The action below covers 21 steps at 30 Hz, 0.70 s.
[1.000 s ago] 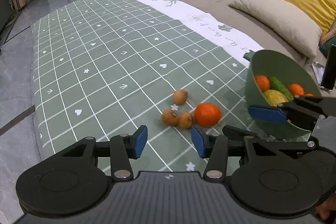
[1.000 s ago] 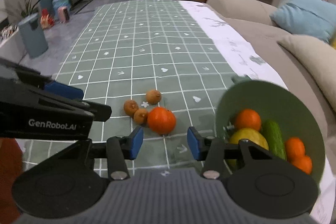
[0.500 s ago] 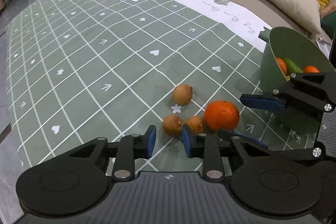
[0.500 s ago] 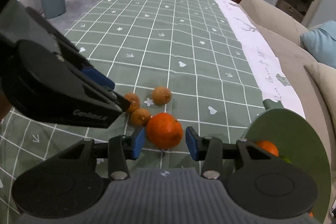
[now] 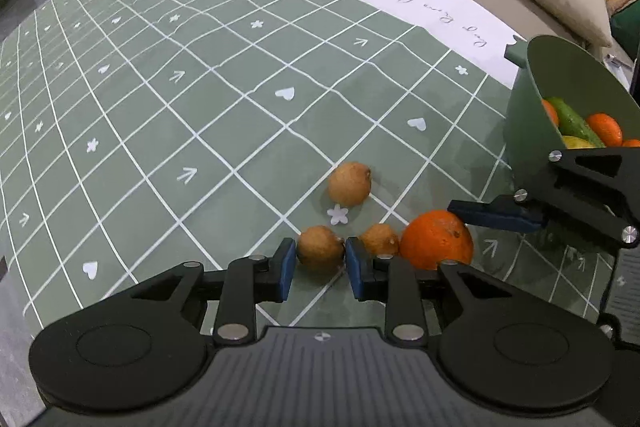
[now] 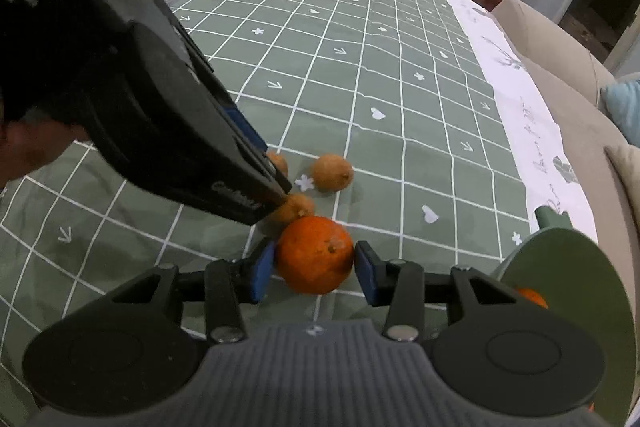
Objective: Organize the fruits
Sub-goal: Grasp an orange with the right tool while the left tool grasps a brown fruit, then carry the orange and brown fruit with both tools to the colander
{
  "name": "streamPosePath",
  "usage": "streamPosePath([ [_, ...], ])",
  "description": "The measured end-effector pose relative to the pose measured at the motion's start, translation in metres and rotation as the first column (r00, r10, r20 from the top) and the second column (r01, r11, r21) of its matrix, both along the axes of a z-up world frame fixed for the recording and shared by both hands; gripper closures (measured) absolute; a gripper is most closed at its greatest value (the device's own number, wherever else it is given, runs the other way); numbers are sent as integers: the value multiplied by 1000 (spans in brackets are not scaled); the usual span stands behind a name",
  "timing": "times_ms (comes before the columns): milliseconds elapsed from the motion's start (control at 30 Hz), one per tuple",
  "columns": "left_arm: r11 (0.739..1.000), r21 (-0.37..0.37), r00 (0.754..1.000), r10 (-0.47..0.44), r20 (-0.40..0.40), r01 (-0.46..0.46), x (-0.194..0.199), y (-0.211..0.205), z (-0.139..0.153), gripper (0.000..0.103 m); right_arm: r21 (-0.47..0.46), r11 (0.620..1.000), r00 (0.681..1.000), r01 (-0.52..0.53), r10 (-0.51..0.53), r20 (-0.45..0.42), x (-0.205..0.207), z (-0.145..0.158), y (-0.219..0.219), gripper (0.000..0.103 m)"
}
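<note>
The left gripper (image 5: 320,261) is closing its blue pads on a small brown fruit (image 5: 320,247), both pads touching its sides. A second small brown fruit (image 5: 379,239) is lying just beside it, touching the orange (image 5: 436,239), and a third brown fruit (image 5: 349,183) is sitting apart, beyond a white flower mark. The right gripper (image 6: 314,269) is holding the orange (image 6: 314,254) between its narrowed pads on the green checked tablecloth (image 5: 200,99). The green bowl (image 5: 532,131) is standing near the orange, on the sofa side, holding tangerines (image 5: 604,129), a cucumber (image 5: 570,119) and a yellow fruit, partly hidden
</note>
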<state>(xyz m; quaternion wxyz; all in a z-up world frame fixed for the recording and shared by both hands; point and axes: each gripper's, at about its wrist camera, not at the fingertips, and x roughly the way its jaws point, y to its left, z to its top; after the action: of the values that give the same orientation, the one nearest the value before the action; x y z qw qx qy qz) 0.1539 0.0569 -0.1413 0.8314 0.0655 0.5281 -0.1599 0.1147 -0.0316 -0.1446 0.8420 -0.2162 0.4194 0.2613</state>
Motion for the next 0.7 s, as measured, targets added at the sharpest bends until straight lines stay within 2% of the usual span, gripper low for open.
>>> streamPosePath([
  [300, 997, -16, 997, 80, 16, -80, -12, 6, 6, 74, 29, 999, 999, 32, -32, -9, -1, 10, -5, 64],
  [500, 990, -55, 988, 137, 69, -133, -34, 9, 36, 74, 131, 985, 994, 109, -108, -19, -13, 37, -21, 64],
  [700, 987, -106, 985, 133, 109, -121, -57, -9, 72, 74, 225, 950, 976, 214, -215, -21, -31, 70, -53, 64],
])
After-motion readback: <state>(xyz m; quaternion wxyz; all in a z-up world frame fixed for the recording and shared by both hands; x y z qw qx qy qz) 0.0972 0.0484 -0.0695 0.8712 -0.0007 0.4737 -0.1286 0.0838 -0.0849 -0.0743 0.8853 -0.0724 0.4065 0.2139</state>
